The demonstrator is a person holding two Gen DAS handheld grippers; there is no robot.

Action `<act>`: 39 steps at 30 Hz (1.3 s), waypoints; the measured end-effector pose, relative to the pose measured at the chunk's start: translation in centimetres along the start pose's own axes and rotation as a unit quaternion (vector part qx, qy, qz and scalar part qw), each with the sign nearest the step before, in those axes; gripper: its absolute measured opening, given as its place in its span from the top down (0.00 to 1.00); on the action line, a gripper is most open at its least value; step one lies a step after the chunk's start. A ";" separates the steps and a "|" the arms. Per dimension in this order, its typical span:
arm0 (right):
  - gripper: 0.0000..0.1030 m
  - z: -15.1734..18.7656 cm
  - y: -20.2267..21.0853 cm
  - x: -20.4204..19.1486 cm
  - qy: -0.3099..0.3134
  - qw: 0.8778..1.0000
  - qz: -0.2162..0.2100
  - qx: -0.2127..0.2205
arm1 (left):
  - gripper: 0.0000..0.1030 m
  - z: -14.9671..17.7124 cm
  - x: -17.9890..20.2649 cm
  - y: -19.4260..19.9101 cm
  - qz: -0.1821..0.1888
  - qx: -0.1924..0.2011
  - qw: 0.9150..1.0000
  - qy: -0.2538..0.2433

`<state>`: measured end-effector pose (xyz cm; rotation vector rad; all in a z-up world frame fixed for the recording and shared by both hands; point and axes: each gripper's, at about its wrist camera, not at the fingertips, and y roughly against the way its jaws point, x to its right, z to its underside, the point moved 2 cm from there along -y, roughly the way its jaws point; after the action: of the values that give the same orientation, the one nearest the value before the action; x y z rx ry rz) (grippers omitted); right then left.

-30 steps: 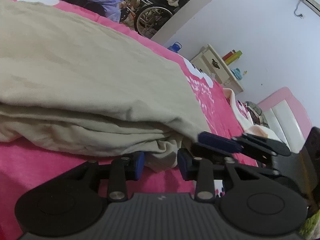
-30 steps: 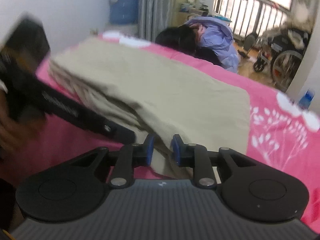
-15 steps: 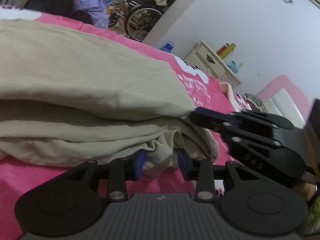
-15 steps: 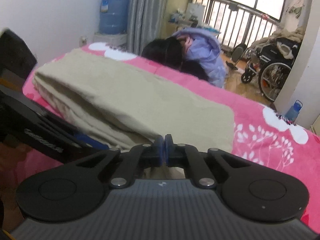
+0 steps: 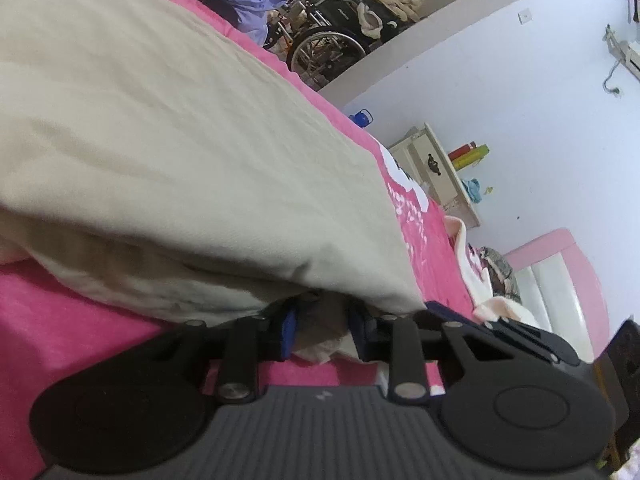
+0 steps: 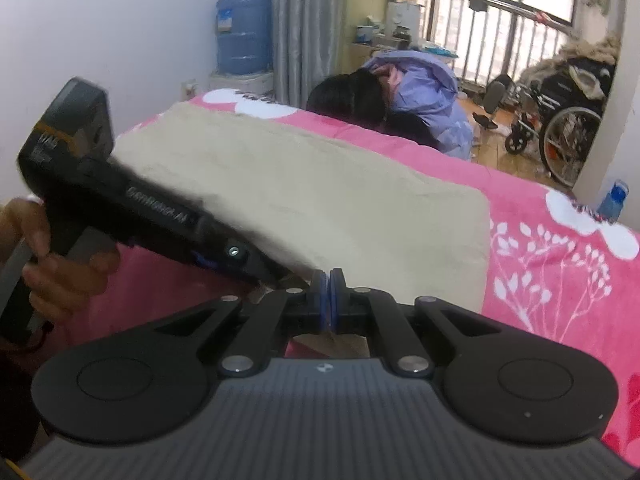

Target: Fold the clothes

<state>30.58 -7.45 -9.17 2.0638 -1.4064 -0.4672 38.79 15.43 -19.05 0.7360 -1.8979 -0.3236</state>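
Beige folded garment (image 6: 320,196) on pink floral bedspread (image 6: 560,264), near corner raised clear of the layers beneath. Since a second ago: right gripper (image 6: 329,300) gone from parted to pressed shut at the near hem (fabric between the pads not clearly visible, grip on the hem likely but cannot tell for sure); left gripper (image 5: 320,330) pushed in under the lifted top layer, pads apart around a bunched lower fold, not clamped. Judged meaning: near corner being taken up for a further fold. Long axis from near right corner toward far left, ending near the water dispenser (image 6: 242,40).
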 end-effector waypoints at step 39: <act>0.85 -2.7 -1.3 0.7 0.104 0.993 -0.004 -0.051 | 0.62 0.8 5.9 -1.6 -0.087 -0.008 0.968 -0.237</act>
<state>33.40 -7.04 -7.92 1.9747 -1.2271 -0.3114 36.92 10.44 -15.93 0.8741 -2.2759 -0.6728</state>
